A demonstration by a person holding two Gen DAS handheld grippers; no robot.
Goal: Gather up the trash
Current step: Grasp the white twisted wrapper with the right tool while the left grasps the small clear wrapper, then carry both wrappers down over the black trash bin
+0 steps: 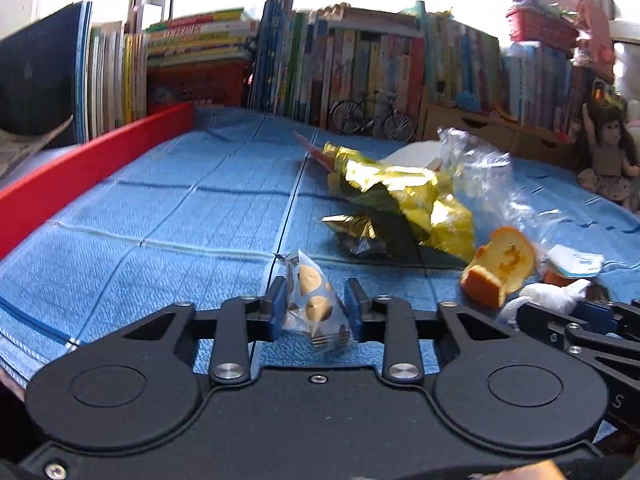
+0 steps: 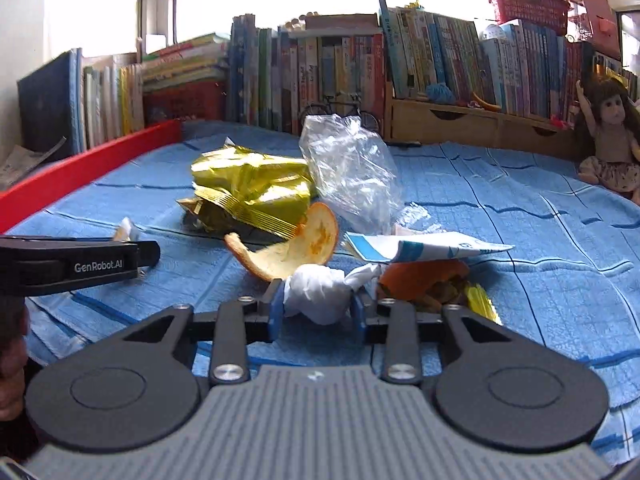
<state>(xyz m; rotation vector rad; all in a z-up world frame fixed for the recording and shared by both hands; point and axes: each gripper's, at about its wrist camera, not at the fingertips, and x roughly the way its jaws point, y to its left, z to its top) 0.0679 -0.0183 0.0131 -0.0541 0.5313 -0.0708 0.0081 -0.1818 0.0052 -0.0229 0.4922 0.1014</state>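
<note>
Left wrist view. The left gripper [image 1: 316, 300] is seen low over a blue quilted cloth [image 1: 160, 208]. Its blue-padded fingers [image 1: 276, 300] are closed in on a small clear wrapper [image 1: 310, 300] printed with tan-gold dots; the wrapper is crumpled, pointed at the top, and pinched between both pads. Ahead and to the right, a crinkled gold foil bag [image 1: 404, 196] is noted lying on the cloth, with a clear plastic bag [image 1: 476, 168] just behind it. An orange peel [image 1: 500, 266] is seen near the right edge, pale pith facing the camera. A red board [image 1: 88, 168] is set along the left side of the cloth, and a row of books [image 1: 360, 68] is lined up at the back.

Right wrist view. The right gripper [image 2: 318, 304] is closed around a white crumpled tissue wad [image 2: 316, 292], held between the two pads, with a twisted tail stuck out to the right. Just beyond it, the orange peel [image 2: 304, 244] is curled on the cloth, and a blue-and-white paper wrapper [image 2: 420, 250] is laid over more peel. The gold foil bag [image 2: 248, 188] and clear plastic bag [image 2: 352, 168] are seen farther back. A doll [image 2: 612, 140] is propped at the far right.
</note>
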